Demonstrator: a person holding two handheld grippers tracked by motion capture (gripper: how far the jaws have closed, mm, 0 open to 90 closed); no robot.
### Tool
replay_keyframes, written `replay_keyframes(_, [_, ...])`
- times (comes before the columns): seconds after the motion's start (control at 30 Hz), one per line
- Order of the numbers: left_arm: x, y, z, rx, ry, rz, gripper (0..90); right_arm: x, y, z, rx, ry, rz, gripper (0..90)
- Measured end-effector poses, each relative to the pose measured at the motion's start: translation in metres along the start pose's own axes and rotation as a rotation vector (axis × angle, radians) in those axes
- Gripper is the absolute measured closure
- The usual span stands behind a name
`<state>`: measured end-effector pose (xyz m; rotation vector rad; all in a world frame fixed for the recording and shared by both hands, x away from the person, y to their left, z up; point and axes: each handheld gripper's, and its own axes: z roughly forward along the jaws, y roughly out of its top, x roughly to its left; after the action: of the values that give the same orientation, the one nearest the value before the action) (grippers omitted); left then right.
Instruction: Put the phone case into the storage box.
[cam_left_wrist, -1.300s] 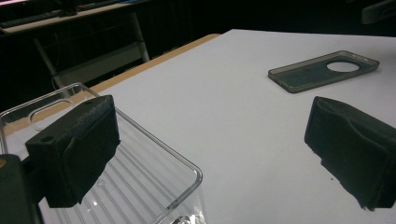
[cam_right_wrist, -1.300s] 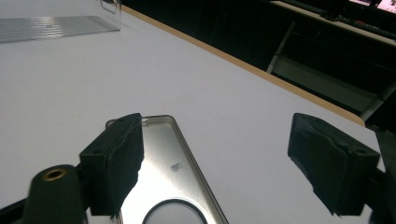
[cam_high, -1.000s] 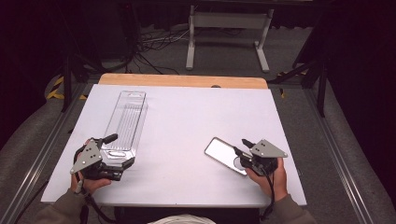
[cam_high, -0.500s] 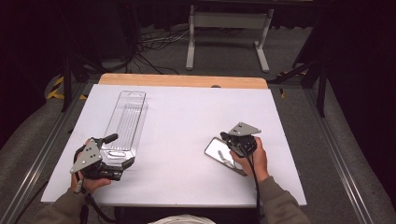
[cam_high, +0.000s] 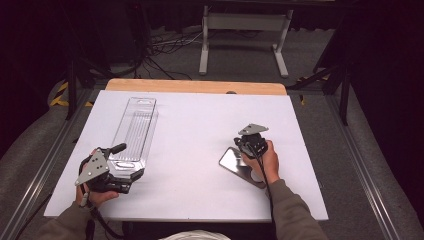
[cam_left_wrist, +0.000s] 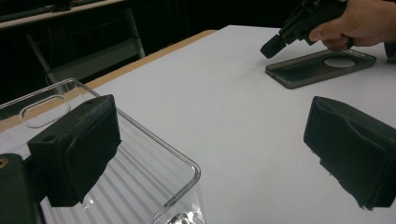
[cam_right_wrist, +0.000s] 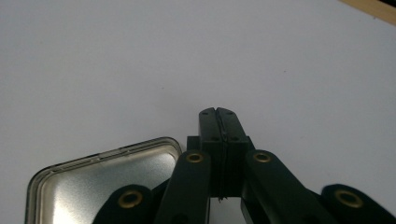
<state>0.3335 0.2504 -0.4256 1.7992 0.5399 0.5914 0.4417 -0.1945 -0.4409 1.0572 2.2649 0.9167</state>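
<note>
Grippers two: left gripper (cam_high: 131, 172) released by one clear tray (cam_high: 135, 130); right gripper (cam_high: 243, 146) clenched, empty, over one phone case (cam_high: 235, 162).

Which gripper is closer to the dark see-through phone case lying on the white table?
Right. The right gripper, jaws shut, hangs right over one end of the dark see-through phone case. The left gripper sits open far across the table, by the clear plastic tray.

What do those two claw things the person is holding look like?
Each black hand-held gripper, left and right, has two chunky black jaws with foam-like pads, brass-coloured rivets on the linkage, a grey three-cornered plate on top and a black cable trailing back. The person wears grey-olive long sleeves.
</note>
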Motion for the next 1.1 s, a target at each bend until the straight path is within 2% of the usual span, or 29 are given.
replay_keyframes(0.23, [0.001, 0.0, 0.0, 0.006, 0.002, 0.011, 4.1, 0.002, 0.001, 0.012, 0.09, -0.012, -0.006, 90.0])
replay_keyframes(0.33, [0.001, 0.0, 0.0, 0.004, 0.003, 0.01, 4.1, 0.005, 0.002, 0.012, 0.099, -0.017, -0.012, 90.0])
replay_keyframes(0.47, [0.0, 0.0, 0.001, 0.008, 0.001, 0.013, 4.2, 0.007, 0.002, 0.013, 0.095, 0.005, -0.022, 90.0])
replay_keyframes(0.73, [0.0, -0.001, 0.003, 0.017, -0.003, 0.005, 4.3, 0.018, 0.003, 0.011, 0.091, 0.093, -0.053, 90.0])
replay_keyframes(0.9, [-0.001, -0.001, 0.004, 0.019, -0.006, -0.002, 4.3, 0.026, 0.003, 0.009, 0.095, 0.121, -0.077, 90.0])
replay_keyframes(1.1, [-0.001, -0.001, 0.005, 0.023, -0.005, 0.001, 4.4, 0.034, 0.001, 0.005, 0.1, 0.167, -0.077, 90.0])
